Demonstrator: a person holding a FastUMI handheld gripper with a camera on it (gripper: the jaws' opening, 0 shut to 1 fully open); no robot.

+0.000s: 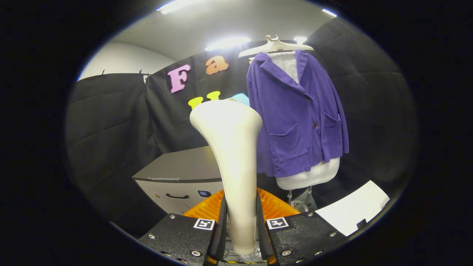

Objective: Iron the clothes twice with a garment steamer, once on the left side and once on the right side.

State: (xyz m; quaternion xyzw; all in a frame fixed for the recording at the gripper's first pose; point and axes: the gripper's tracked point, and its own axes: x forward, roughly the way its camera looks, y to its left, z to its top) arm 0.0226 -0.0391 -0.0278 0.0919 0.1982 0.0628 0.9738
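We have the tongs [241, 225] closed on the slim handle of the garment steamer [232, 147], both fingers pressing its sides low down, with the handle running straight up at 12 o'clock from the fingers and flaring into a broad head. The head stands upright and apart from the cloth. Beyond it, at about 1 o'clock, the purple jacket [295, 114] hangs buttoned over a white form [308, 176] on a pale hanger [275, 46], its near edge just behind the steamer's head. At 10 o'clock from the fingers sits a grey cabinet [177, 177], and at 3 o'clock a white sheet [353, 212] lies on a low surface.

We judge that neither of the 2 passes has started. The grip is low on a long, smooth, tapered handle, so the top-heavy head could tip or slide through the fingers once we press it on the fabric. The hanger is free to swing, so a hard push could turn the jacket away and leave 1 side barely touched.
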